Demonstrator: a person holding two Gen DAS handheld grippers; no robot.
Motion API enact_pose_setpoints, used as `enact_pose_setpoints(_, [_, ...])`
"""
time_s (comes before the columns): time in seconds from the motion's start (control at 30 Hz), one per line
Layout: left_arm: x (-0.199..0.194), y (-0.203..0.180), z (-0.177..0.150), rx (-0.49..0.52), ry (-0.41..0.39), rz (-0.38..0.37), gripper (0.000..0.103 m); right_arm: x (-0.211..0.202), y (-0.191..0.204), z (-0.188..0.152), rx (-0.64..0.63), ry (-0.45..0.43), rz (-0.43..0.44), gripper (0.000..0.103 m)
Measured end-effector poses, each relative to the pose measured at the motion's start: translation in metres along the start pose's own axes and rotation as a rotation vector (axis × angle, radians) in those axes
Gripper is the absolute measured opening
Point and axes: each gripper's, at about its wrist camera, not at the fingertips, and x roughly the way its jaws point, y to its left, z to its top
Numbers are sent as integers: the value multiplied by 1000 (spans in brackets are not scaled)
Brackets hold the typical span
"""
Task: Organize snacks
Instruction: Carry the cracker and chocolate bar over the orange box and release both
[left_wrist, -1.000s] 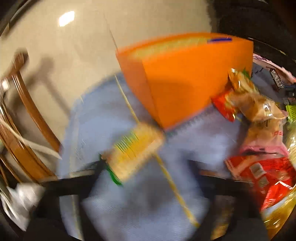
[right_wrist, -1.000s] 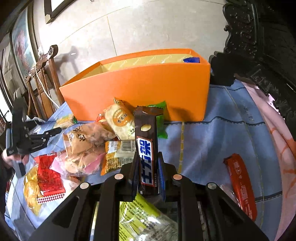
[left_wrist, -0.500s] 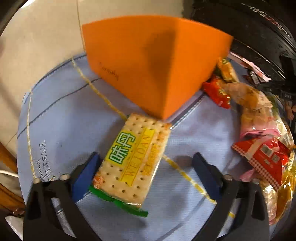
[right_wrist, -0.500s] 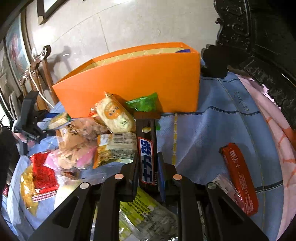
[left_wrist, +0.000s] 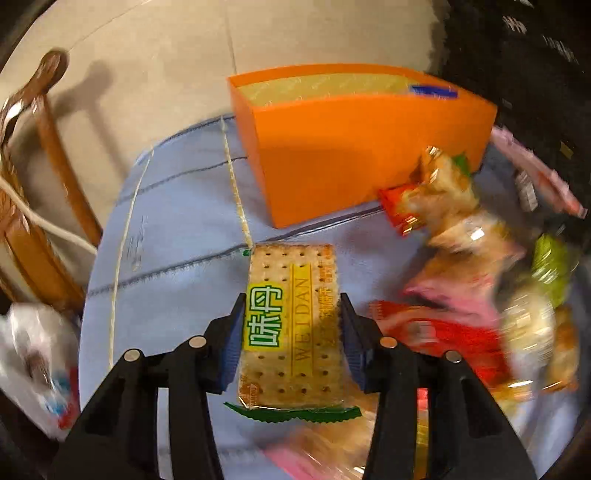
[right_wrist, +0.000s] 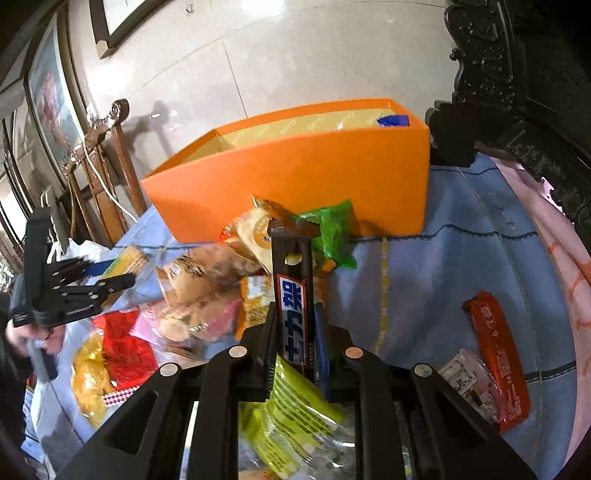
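One cracker pack (left_wrist: 291, 325) newly between jaws

We get decent indoor light, with glare on the floor (right_wrist: 295, 55). Snacks (left_wrist: 498, 295) on the left view's right side smear with motion blur. Fisheye bends and darkens the edges.

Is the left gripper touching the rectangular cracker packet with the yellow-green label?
Touching. In the left wrist view, the left gripper's blue pads press against both long sides of the rectangular cracker packet, with no gap visible.
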Motion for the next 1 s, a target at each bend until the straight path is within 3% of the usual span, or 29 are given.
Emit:
enact_pose_setpoints(0.23, [-48,-19,45,-119,-102,-19,46,-28,13,35,-5,-68,-47,18])
enact_pose_setpoints(0.37, [-45,-27,83,-175,-102,10,46,-38,19,88,-8,-114,-93,18])
enact_pose_setpoints(0.5, [-28,-27,124,-216,-100,26,46,-28,14,144,9,-126,-73,18])
enact_pose_setpoints(0.57, [-17,-29,148,-196,-100,65,46,-14,7,171,40,-123,-40,5])
enact_pose_setpoints(0.6, [-14,-28,155,-196,-105,74,46,-7,2,180,62,-121,-33,4])
enact_pose_setpoints(0.7, [1,-26,178,-221,-87,75,46,27,-11,203,84,-77,-61,1])
enact_pose_setpoints(0.83, [15,-25,190,-224,-71,78,46,26,-16,203,84,-131,1,5])
enact_pose_setpoints(0.9, [9,-31,184,-183,-89,30,48,15,-19,196,65,-150,-18,53])
enact_pose_setpoints(0.93, [6,-35,182,-159,-98,19,77,9,-21,194,68,-172,-37,100])
enact_pose_setpoints(0.97, [-2,-41,179,-136,-122,32,97,-1,-22,190,71,-212,-56,100])
enact_pose_setpoints(1.0, [-11,-49,175,-102,-168,75,99,-7,-24,186,75,-216,-60,100])
